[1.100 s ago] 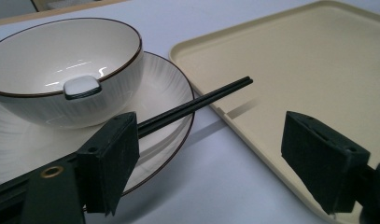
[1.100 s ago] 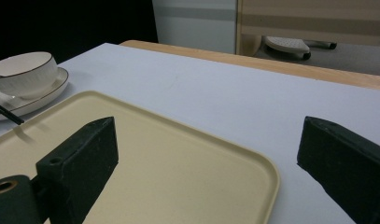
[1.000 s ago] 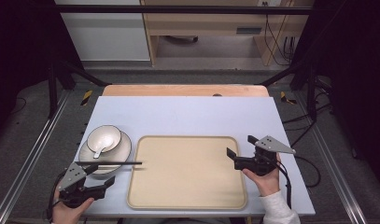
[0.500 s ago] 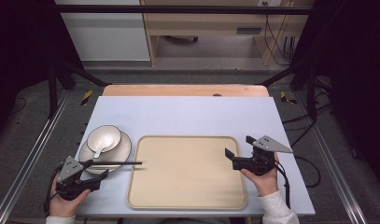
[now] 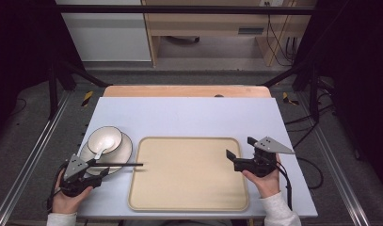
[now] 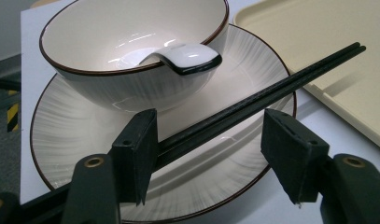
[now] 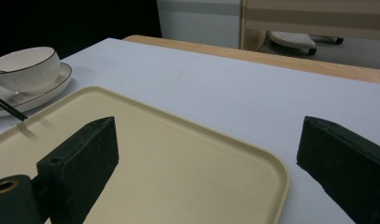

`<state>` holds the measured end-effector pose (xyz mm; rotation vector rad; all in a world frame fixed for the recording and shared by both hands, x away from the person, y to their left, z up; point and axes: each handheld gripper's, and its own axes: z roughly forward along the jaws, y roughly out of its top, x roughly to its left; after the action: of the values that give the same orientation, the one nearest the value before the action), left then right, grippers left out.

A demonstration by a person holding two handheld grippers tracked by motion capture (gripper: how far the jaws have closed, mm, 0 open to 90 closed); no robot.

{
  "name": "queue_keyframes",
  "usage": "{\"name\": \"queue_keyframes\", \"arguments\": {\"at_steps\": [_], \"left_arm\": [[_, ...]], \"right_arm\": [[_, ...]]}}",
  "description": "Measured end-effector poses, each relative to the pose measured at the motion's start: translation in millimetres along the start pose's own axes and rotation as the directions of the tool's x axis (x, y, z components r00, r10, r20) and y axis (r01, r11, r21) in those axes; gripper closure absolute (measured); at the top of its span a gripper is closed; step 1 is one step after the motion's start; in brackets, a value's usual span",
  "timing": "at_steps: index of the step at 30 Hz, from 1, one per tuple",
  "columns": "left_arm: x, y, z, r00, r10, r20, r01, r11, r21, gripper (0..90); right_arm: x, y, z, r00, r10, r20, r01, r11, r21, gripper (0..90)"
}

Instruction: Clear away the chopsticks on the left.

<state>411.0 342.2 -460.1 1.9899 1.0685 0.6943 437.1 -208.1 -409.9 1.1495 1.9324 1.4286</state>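
Now a pair of black chopsticks (image 6: pixel 253 100) is seen lying between the spread jaws of the left gripper (image 6: pixel 215 149), resting across the rim of a white plate (image 6: pixel 52 140).

The chopsticks are seen against the inner face of one jaw, while the other jaw stands apart from them, so the gripper is released rather than clamped. Their tips reach over the near edge of the beige tray (image 5: pixel 189 200). On the plate a bowl (image 6: pixel 94 42) is set, with a white spoon (image 6: pixel 187 56) laid over its rim. The right gripper (image 5: pixel 238 153) is held over the tray's right edge by a hand (image 5: pixel 264 181), its jaws wide apart and nothing between them. Compared with half a second ago, both grippers are found in almost the same places, and the chopsticks have not been shifted.
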Motion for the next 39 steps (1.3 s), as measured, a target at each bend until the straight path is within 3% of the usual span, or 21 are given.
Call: {"name": "queue_keyframes", "arguments": {"at_steps": [14,27,39], "left_arm": [[-1.0,-1.0,0.2,1.0,0.007,-0.006,-0.006,0.9997,0.025,46.1],[-1.5,-0.8,-1.4,0.9996,0.014,0.026,-0.015,0.9989,0.045,61.0],[-5.0,1.4,-1.7,0.9989,0.021,0.041,-0.023,0.9983,0.053,68.3]], "right_arm": [[0.4,1.0,-0.9,1.0,0.002,0.005,-0.002,1.0,-0.004,5.7],[0.6,0.4,0.0,1.0,-0.001,0.002,0.001,1.0,0.002,5.6],[0.2,1.1,-0.9,1.0,0.0,0.004,0.0,1.0,-0.001,5.6]]}}
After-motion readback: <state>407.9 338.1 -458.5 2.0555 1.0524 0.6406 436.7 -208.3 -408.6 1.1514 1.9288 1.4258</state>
